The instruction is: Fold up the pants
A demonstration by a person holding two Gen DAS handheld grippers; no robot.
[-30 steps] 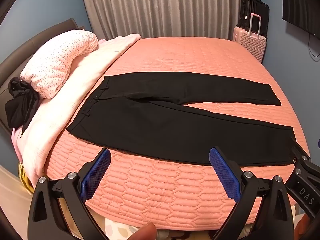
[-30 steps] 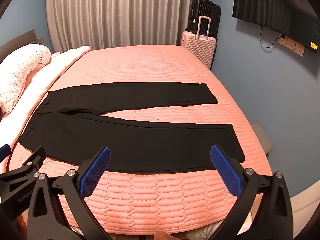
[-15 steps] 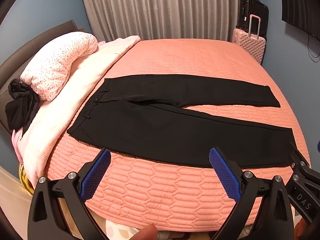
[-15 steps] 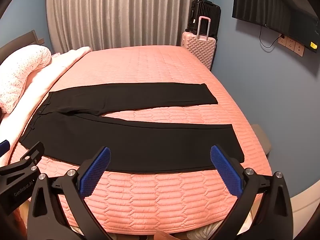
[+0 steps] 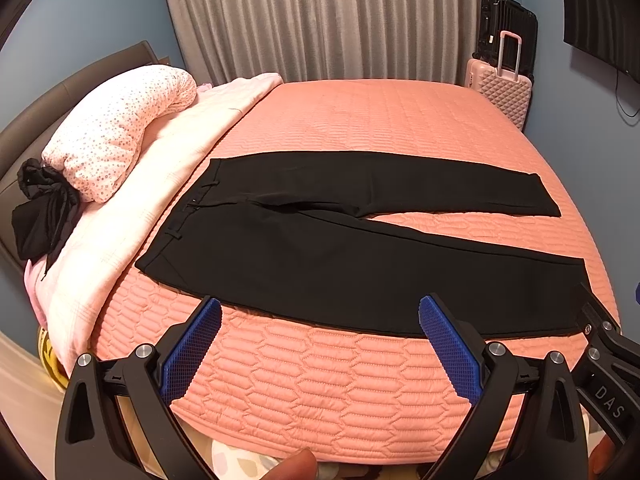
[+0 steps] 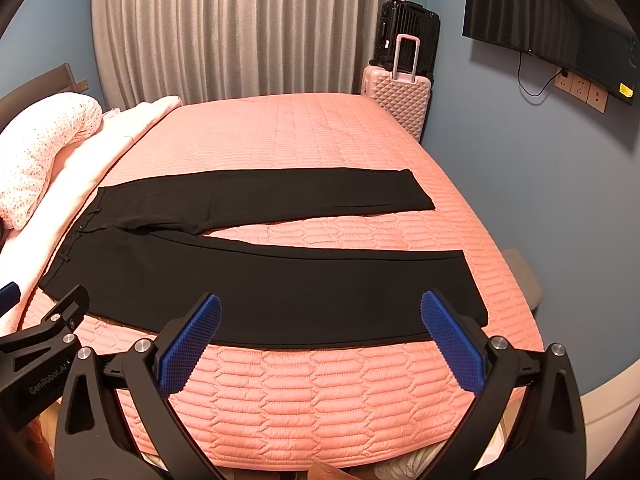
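1. Two grippers hovered at the near edge of the bed: the left gripper (image 5: pixel 320 320) and the right gripper (image 6: pixel 321 318) each had their blue-padded fingers (image 5: pixel 192 350) spread wide and held nothing.
2. Neither pair of fingers touched cloth; both hung over the quilted coral bedspread (image 5: pixel 340 392), just short of the nearer trouser leg, seemingly lined up for a first grasp along its hem side.
3. Black pants (image 5: pixel 320 256) lay flat and unfolded across the bed, waistband toward the pillow end on the left, legs parted in a narrow V toward the right.
4. That spread-out layout probably served the first fold, one leg over the other; no fold looked made yet.
5. Beside the waistband sat a pale pink blanket (image 5: pixel 168 184) and a dotted pillow roll (image 5: pixel 116 128), with a dark bundle of fabric (image 5: pixel 40 212) at the headboard, near enough to crowd the waist end.
6. Farther off, a pink suitcase (image 6: pixel 396 100) and a black one stood by grey curtains (image 6: pixel 240 28), well clear of the work.
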